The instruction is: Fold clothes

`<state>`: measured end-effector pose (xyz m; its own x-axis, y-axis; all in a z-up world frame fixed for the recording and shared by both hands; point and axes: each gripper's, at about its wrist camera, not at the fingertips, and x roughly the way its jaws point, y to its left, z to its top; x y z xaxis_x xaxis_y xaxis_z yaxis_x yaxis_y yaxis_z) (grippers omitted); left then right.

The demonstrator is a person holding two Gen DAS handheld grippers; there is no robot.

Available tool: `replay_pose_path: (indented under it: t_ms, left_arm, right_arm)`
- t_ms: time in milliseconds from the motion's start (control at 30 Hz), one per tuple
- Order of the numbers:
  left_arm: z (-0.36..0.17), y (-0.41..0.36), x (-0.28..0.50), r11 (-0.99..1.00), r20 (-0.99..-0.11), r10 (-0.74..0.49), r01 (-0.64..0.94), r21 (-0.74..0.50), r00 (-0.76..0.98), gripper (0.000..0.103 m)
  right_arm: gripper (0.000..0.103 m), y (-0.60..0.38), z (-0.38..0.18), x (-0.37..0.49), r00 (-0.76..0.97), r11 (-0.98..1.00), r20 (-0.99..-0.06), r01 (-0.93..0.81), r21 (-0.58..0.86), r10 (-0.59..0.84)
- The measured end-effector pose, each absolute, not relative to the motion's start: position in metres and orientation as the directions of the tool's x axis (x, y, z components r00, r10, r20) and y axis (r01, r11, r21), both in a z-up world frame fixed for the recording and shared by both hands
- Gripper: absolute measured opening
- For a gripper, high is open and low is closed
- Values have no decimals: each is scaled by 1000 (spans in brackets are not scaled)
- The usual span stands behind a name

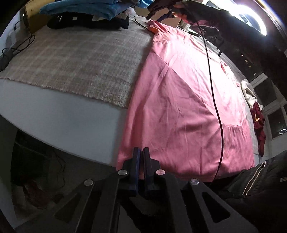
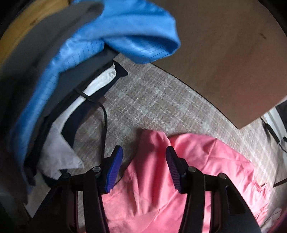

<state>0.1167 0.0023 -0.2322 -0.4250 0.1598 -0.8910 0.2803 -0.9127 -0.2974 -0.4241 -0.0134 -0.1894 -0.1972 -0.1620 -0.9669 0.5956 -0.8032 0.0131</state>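
A pink garment (image 1: 183, 100) lies spread flat along the right side of a bed, over a beige plaid blanket (image 1: 86, 61). My left gripper (image 1: 141, 152) is shut on the garment's near hem at the bed's edge. My right gripper (image 2: 144, 161) is open, with its blue pads (image 2: 114, 168) either side of the pink garment's far end (image 2: 157, 172), a bunched fold lying between them. The right gripper also shows at the far end in the left wrist view (image 1: 157, 10).
A pile of folded clothes, blue (image 1: 86, 9) over black (image 1: 87, 22), sits at the bed's far end; it shows close in the right wrist view (image 2: 75, 59). A brown board (image 2: 224, 53) stands behind. A black cable (image 1: 213, 93) crosses the garment. Red and white clothes (image 1: 256, 111) lie at right.
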Motion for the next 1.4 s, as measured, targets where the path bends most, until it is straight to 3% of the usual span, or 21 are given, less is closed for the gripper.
replay_pose_path:
  t_ms: [200,300,367,400,767,933,1100,1167,1267,1400]
  left_arm:
    - [-231,4,114,-916,-890,160,272,-295,-427,3]
    - [-231,2,114,-915,-887,167,267,-301,-430,2]
    - [-231,3,113,-917,-883,166,260,-302,-440,2]
    - [-231,3,113,-918,-880,166,256,-303,-445,2]
    - [-202,24,104,-922,-843,217,179,-343,-493,2]
    - [-191,53,98,-928,-825,292,66,-367,-483,2]
    - [-196,102,87,-892,-798,438,-92,-442,-414,2]
    - [-210,119,84,-905,-836,424,-121,-408,-349,3]
    - [-220,125,82,-912,-861,410,-121,-392,-300,3]
    - [-211,108,87,-929,-873,366,-79,-361,-323,3]
  right_arm:
    - [49,-13,-214,-428,-174,-812,-981,582,-32,-87]
    - [47,-8,-212,-426,-198,-809,-973,587,-23,-116]
    - [24,-6,-211,-424,-219,-796,-968,604,-34,-125]
    - [5,-5,-210,-423,-228,-789,-965,613,-38,-131]
    - [3,52,-173,-428,-230,-796,-905,582,167,-359]
    - [3,113,-144,-428,-273,-808,-856,537,244,-439]
    - [4,197,-145,-429,-358,-871,-848,442,215,-391]
    - [10,214,-161,-442,-343,-913,-894,379,148,-287]
    - [12,240,-162,-440,-327,-928,-900,330,176,-287]
    - [26,249,-145,-428,-358,-919,-888,365,153,-290]
